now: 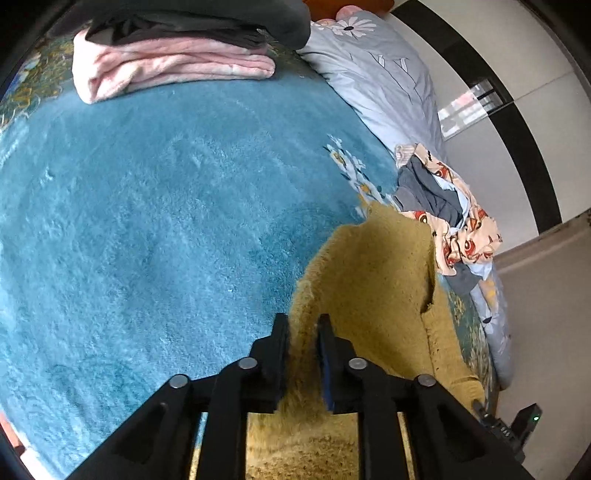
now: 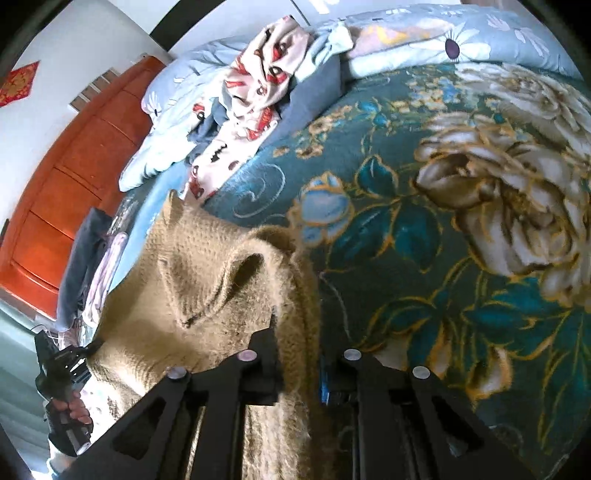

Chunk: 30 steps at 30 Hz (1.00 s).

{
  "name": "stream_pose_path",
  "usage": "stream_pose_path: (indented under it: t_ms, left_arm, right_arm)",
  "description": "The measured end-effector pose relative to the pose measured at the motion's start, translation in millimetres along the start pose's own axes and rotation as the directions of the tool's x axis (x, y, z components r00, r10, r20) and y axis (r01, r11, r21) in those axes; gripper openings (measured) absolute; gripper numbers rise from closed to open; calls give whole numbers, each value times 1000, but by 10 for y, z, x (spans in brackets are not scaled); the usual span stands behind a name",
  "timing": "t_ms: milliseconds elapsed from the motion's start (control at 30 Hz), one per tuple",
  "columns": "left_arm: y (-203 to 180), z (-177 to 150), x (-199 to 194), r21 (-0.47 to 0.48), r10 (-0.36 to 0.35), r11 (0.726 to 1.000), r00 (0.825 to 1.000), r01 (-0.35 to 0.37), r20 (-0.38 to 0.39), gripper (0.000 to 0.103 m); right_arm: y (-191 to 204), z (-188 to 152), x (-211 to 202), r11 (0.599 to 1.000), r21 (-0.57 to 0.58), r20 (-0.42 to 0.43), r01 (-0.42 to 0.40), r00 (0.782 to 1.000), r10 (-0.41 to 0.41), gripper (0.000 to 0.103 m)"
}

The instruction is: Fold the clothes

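Both grippers pinch the mustard knit sweater [image 1: 373, 273] over the teal floral blanket [image 1: 147, 206]: the left gripper [image 1: 303, 332] has its fingers drawn narrow on a fuzzy edge, and the right gripper [image 2: 297, 332] is clamped on another thick fold. The sweater hangs bunched between them, partly resting on the bed. Keeping both edges taut and level would likely let it lie flat, well apart from the folded pink garment [image 1: 170, 66] and the unfolded patterned clothes [image 2: 255, 85].

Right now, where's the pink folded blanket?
In the left wrist view, the pink folded blanket lies at the upper left on the blue bedspread, under dark folded clothes, far from the mustard sweater.
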<state>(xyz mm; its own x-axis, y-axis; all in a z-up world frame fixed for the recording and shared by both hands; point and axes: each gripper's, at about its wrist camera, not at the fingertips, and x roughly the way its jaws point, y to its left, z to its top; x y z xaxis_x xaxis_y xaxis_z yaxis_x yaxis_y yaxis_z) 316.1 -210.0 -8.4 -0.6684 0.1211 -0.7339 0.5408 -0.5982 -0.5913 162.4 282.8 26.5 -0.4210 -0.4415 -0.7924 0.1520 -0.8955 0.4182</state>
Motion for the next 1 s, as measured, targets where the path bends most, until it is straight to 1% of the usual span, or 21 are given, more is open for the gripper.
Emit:
stream_pose_path:
  t_ms: [33,67,100,167,200,233,333,467,567,667,700,767,800,833,900,1000]
  left_arm:
    - [-5,-2,-33,3,4,1000,1000,-4,6,37]
    - [-10,-4,-67,6,7,1000,1000,-7,13,49]
    - [-15,-6,-100,9,11,1000,1000,-11,19,52]
    - [-25,-9,-167,15,18,1000,999,-18,32,54]
    - [-5,-37,-192,-12,3,1000,999,-2,41,55]
    - [16,-65,-217,-40,-13,999,999,15,49,55]
    - [16,-151,-229,-76,-47,996,998,50,44,56]
    - [-61,-234,-315,-61,-48,997,997,52,67,60]
    - [-71,-278,-378,-56,-73,995,995,77,72,61]
    - [-54,-297,-376,-72,-100,992,993,105,65,61]
    - [-48,-301,-370,-79,-108,990,992,113,63,61]
    - [-34,-308,-357,-93,-125,987,990,130,59,61]
    - [-33,-306,-342,-100,-134,985,989,139,56,61]
    - [-47,-305,-321,-101,-141,984,989,145,51,61]
    - [-69,-301,-296,-87,-134,987,990,137,42,61]
    - [-60,-280,-272,-85,-143,986,989,145,33,61]
  right_arm:
    - [0,11,-39,1000,-6,7,2,1000,-2,25]
    - [15,30,-86,1000,-19,17,17,1000,-17,29]
    - [67,56,-138,998,-48,35,44,999,-42,34]
    - [214,112,-236,988,-120,77,97,993,-88,36]
    - [316,134,-247,981,-164,84,102,992,-90,38]
    - [442,141,-202,974,-211,70,82,995,-68,41]
    - [863,108,107,943,-332,-17,-2,1000,-4,47]
    - [1331,8,630,886,-458,-132,-67,991,7,47]
    - [1546,-46,1004,843,-535,-186,-56,981,-53,47]
    - [1622,-76,1205,813,-582,-199,-24,973,-114,47]
    - [1637,-81,1248,804,-595,-199,-15,972,-129,46]
    - [1651,-65,1266,787,-617,-188,4,970,-152,32]
    - [1648,-46,1250,779,-627,-178,17,970,-165,20]
    - [1642,-20,1225,772,-635,-170,26,970,-172,17]
    - [1624,74,1169,767,-639,-144,53,972,-187,16]
    - [1502,398,1034,773,-616,-54,151,971,-232,15]
